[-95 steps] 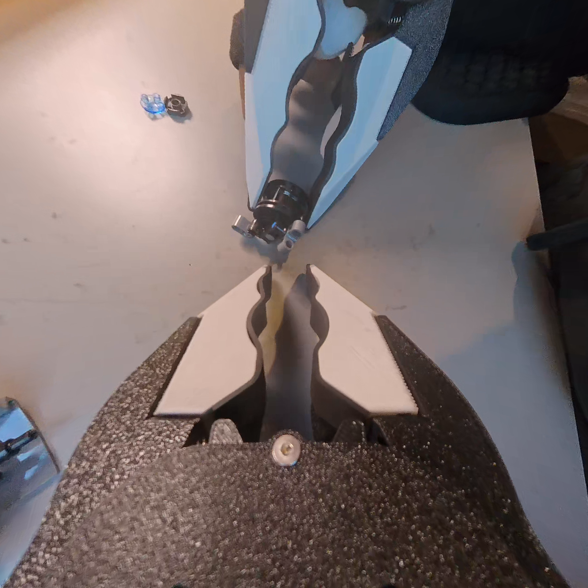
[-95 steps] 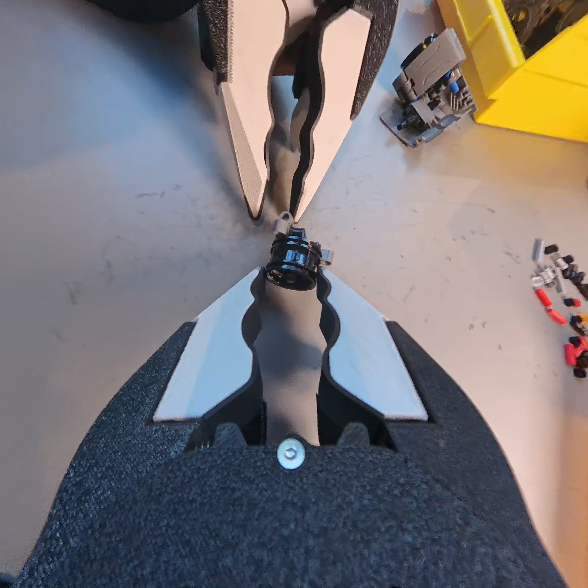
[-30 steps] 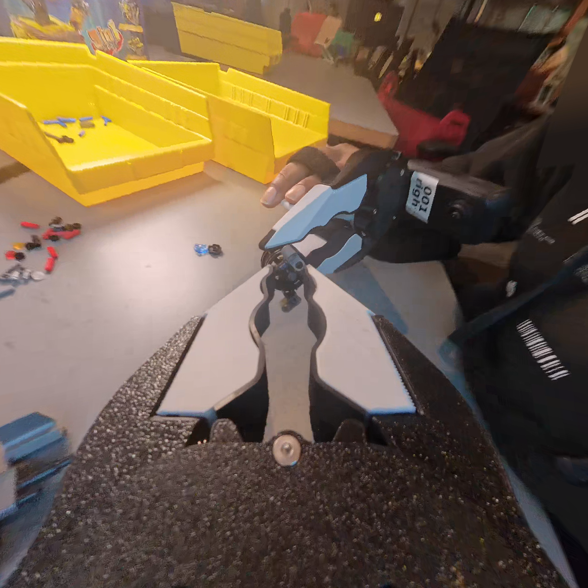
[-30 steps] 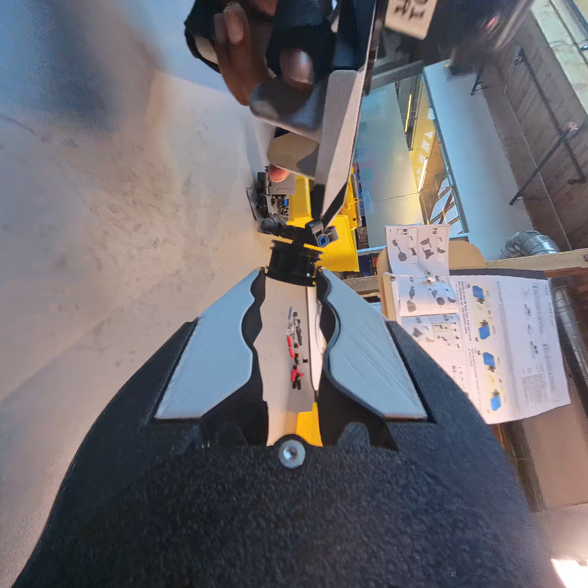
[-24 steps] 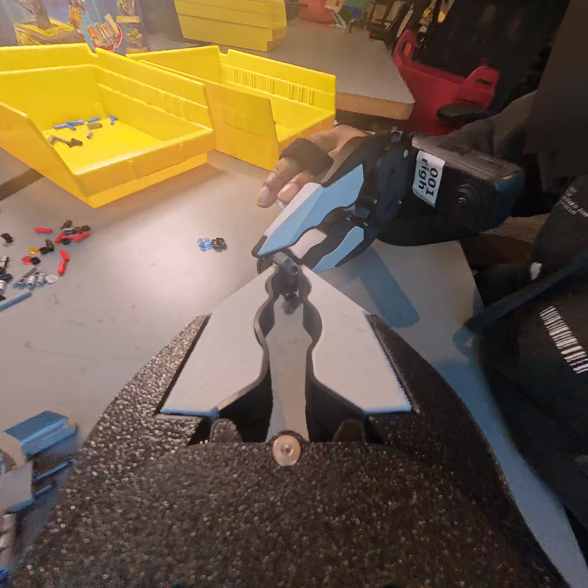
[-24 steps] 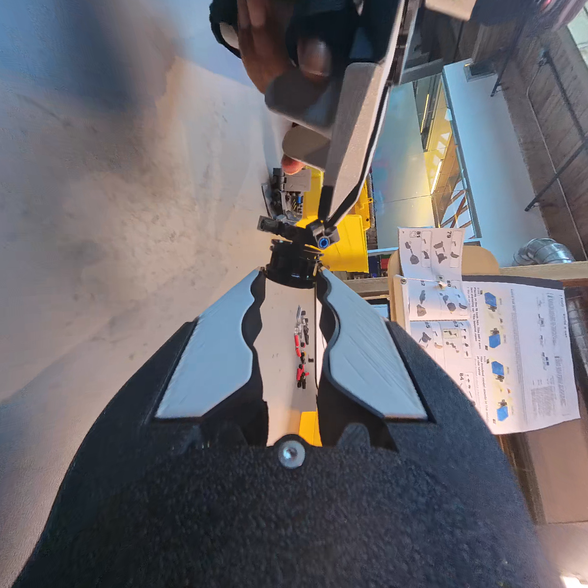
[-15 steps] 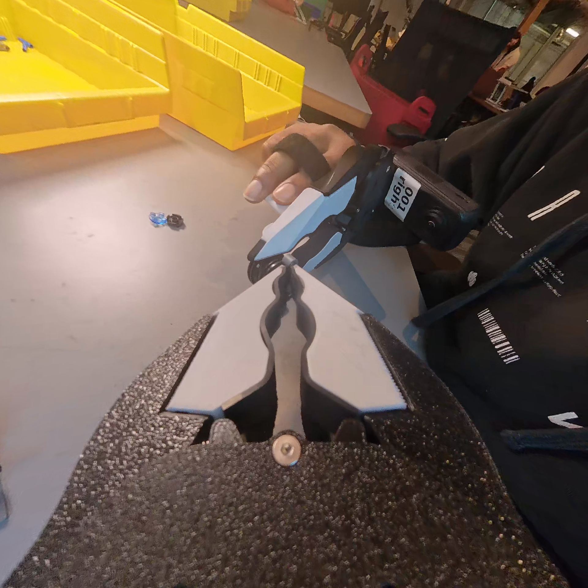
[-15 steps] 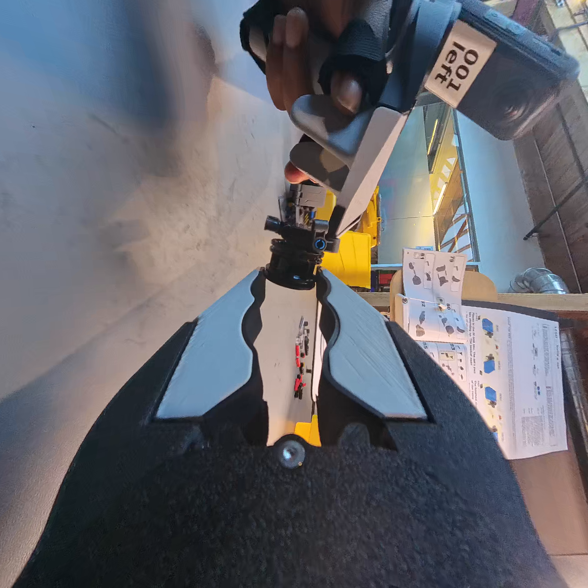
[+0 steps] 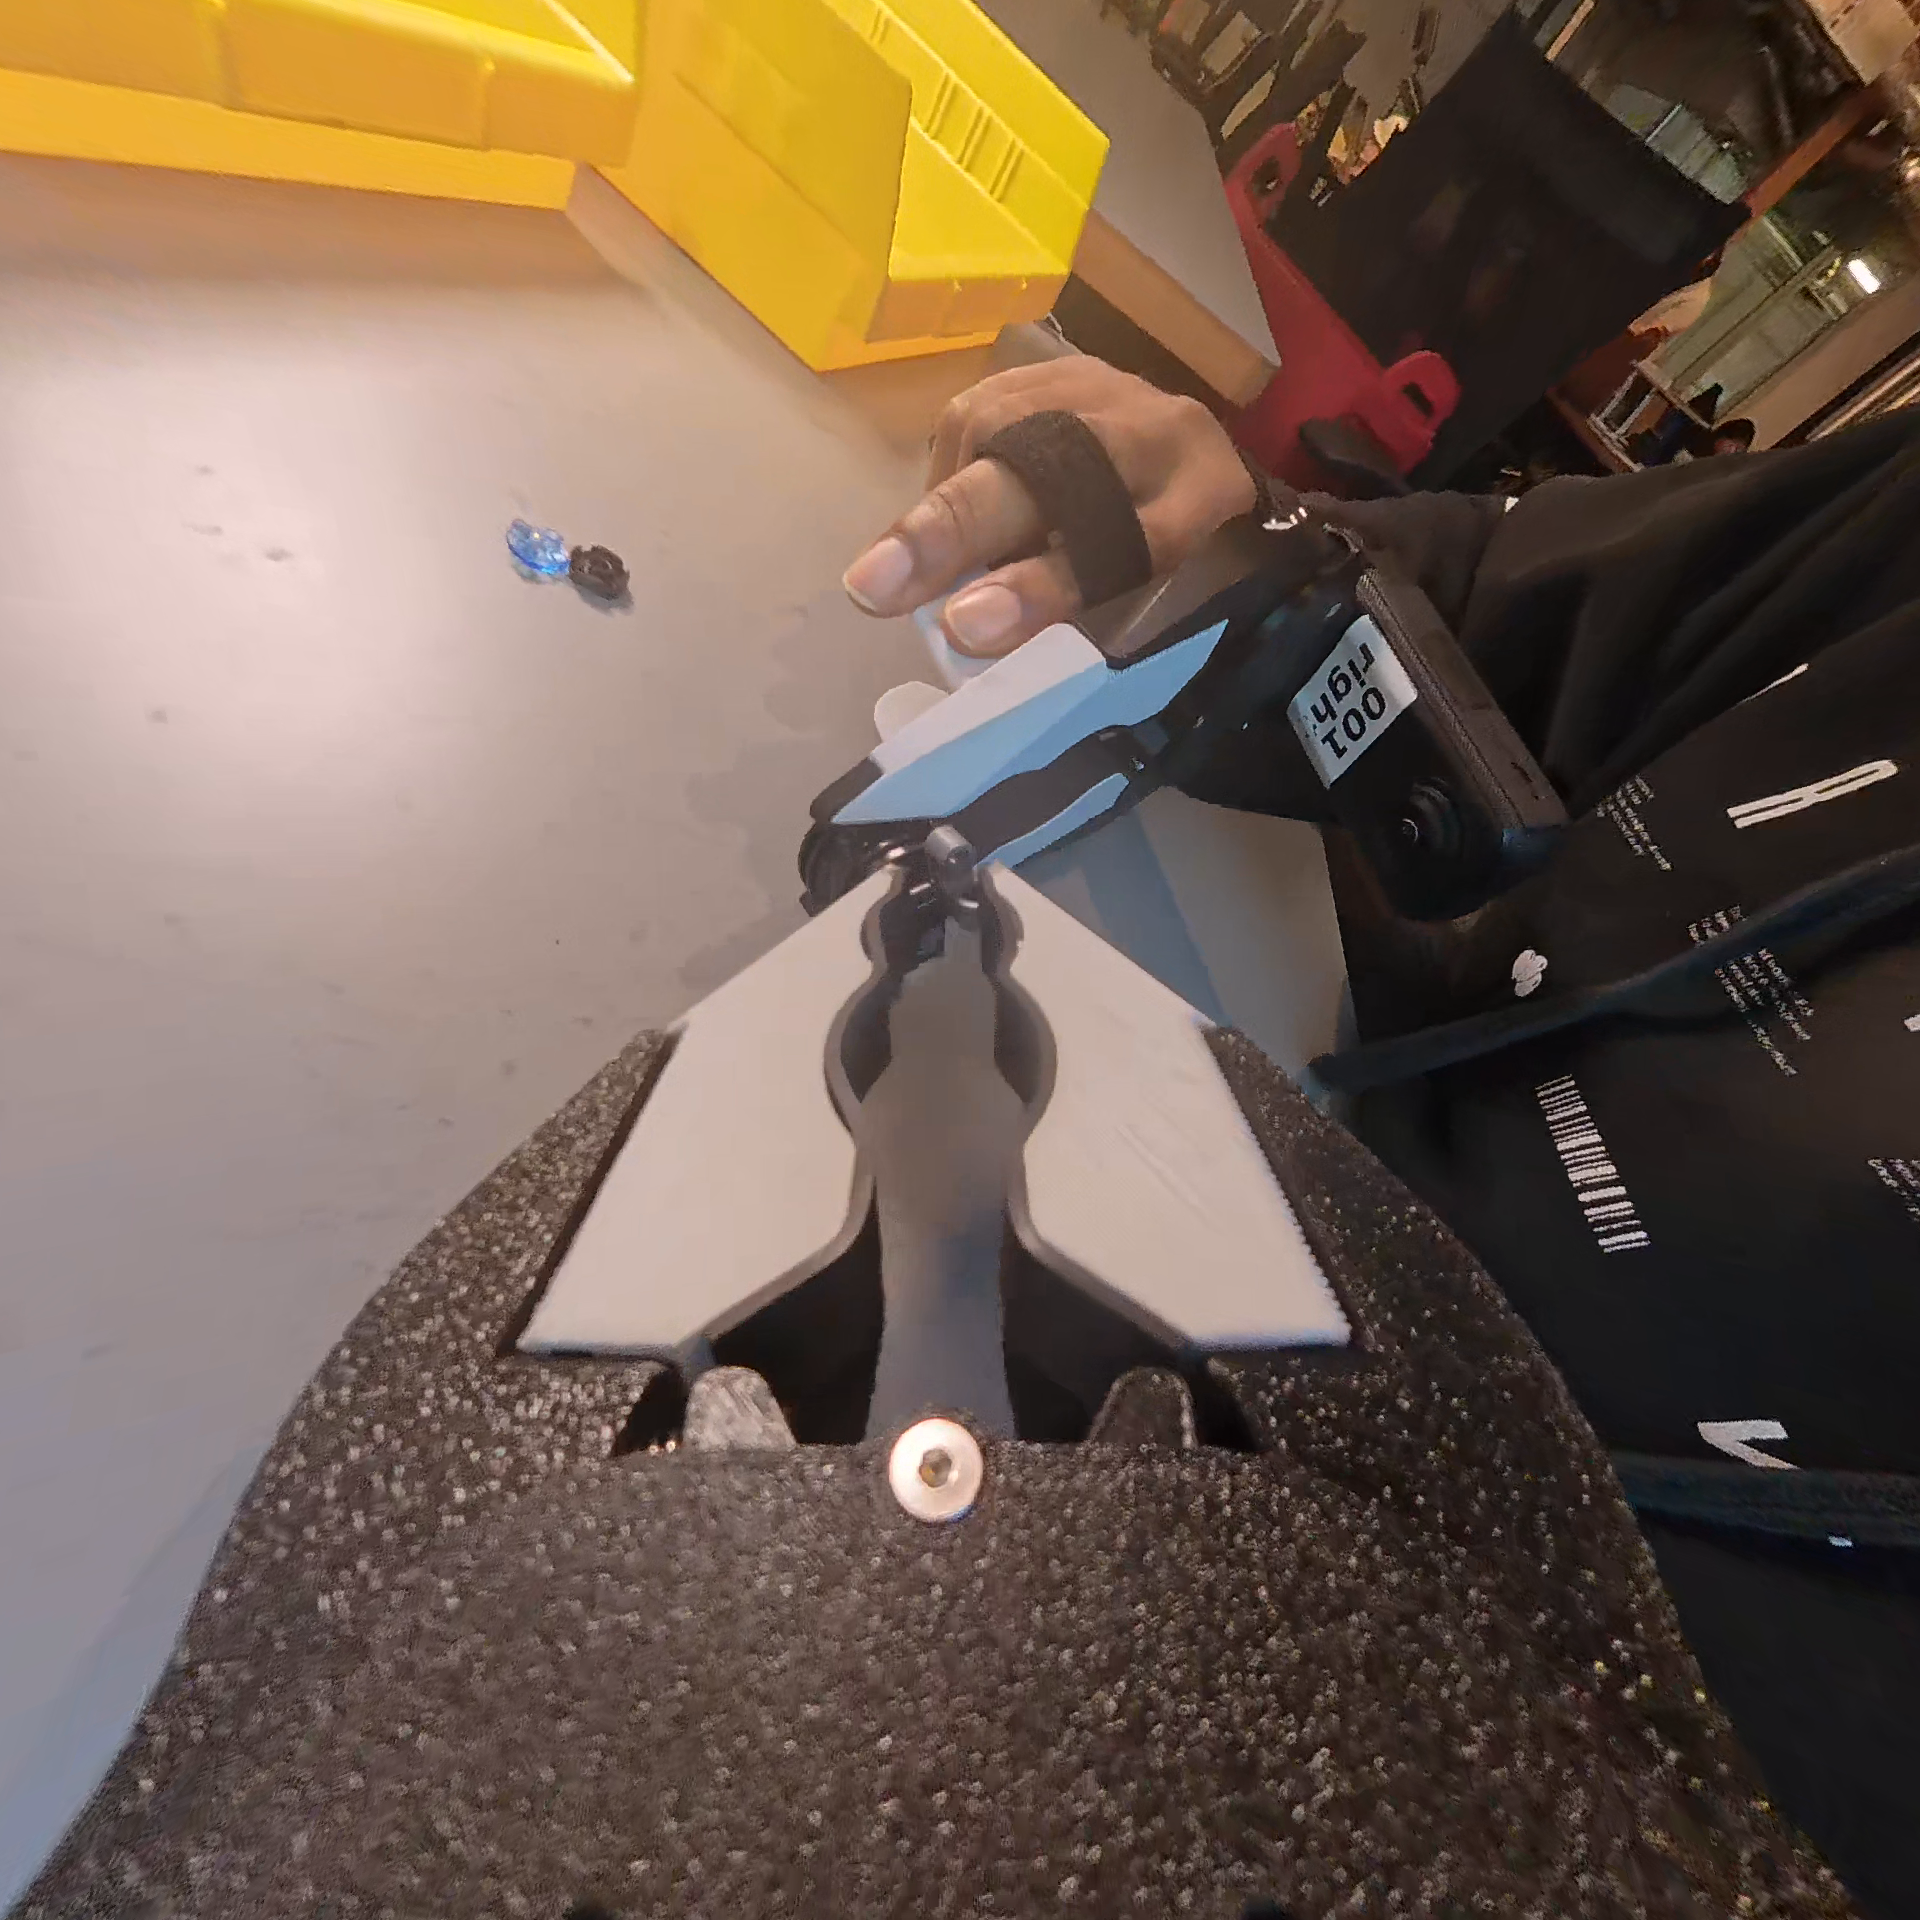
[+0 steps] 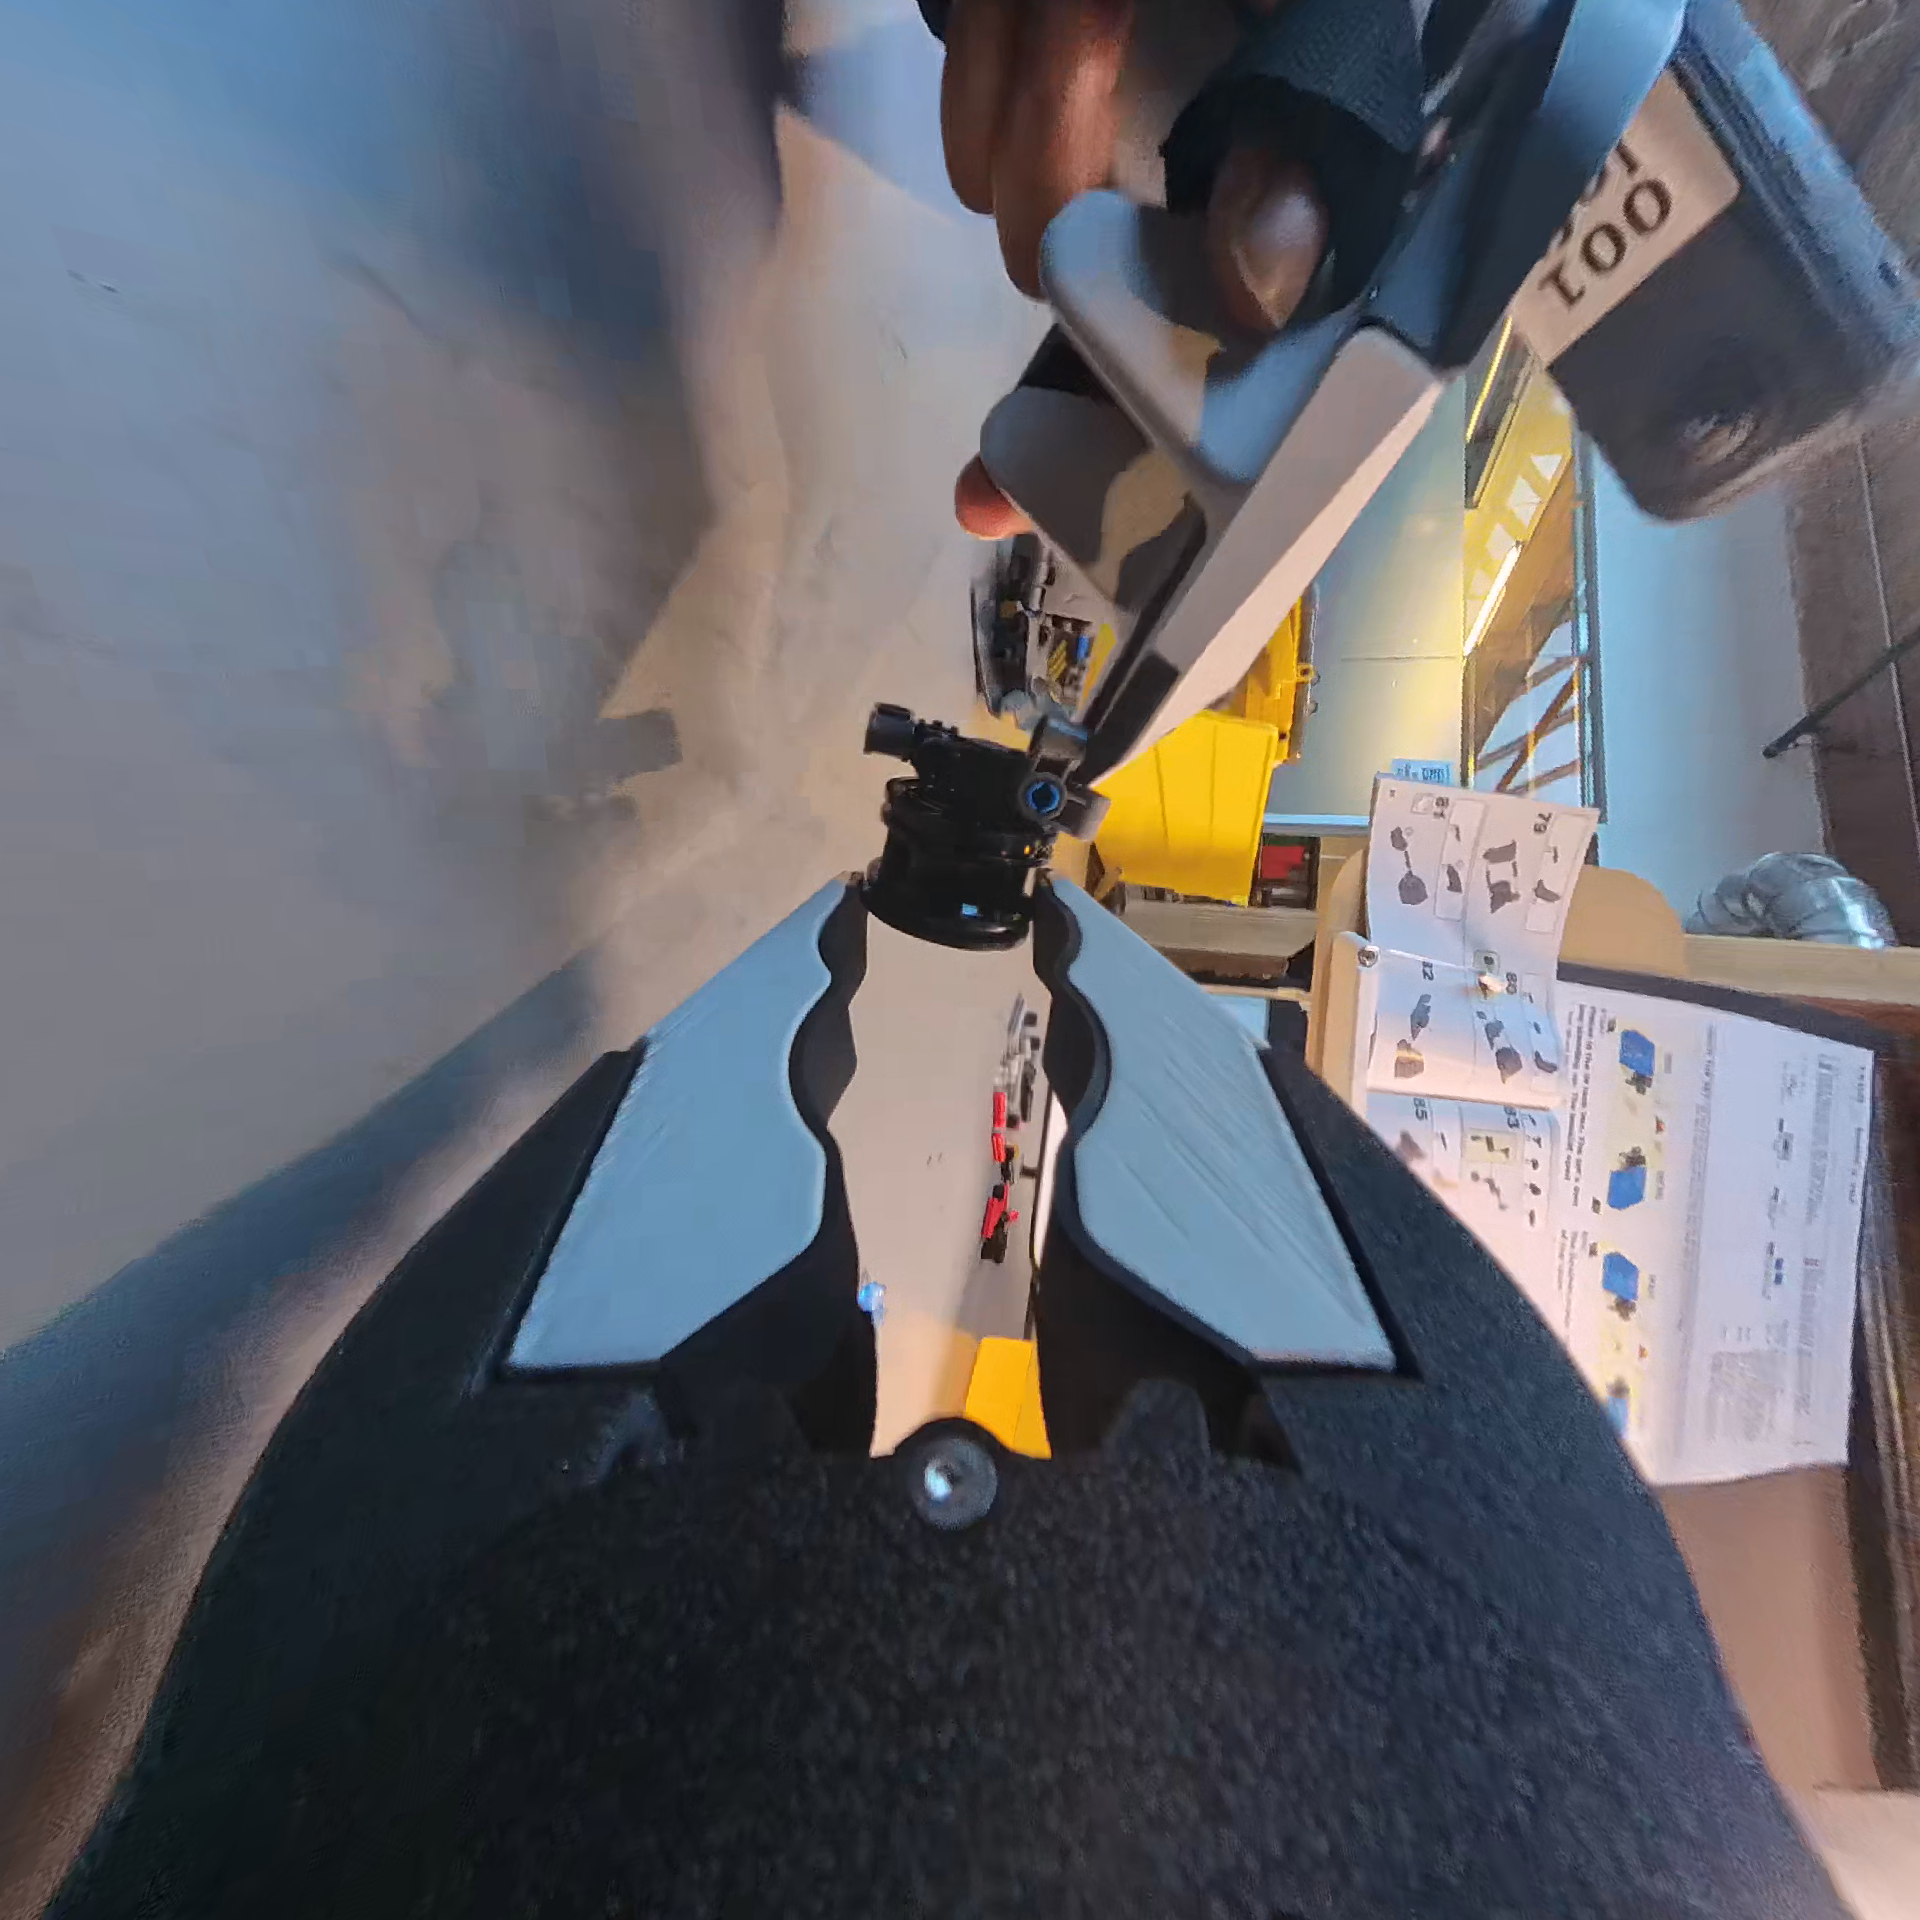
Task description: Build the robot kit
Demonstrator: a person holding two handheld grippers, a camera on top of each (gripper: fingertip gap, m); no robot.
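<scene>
Yellow bins (image 9: 852,177) stand at the far edge of the grey table (image 9: 312,831); nearer on it a small blue piece (image 9: 537,544) touches a black piece (image 9: 600,568)

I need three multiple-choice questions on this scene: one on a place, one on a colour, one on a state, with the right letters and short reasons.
1. Where does the small clear blue piece lie?
A. inside a cup
B. between the tongs
C. on the grey table, beside a small black piece

2. What colour are the plastic bins at the table's far side?
A. red
B. yellow
C. green

3. What state are the right tongs in?
A. shut on the black round plastic part
B. open and empty
C. lying on the table

Answers: C, both pieces lie on the bare tabletop; B, the walls are bright yellow; A, its tips clamp the part, while the left tongs pinch the part's small grey connector.
</scene>
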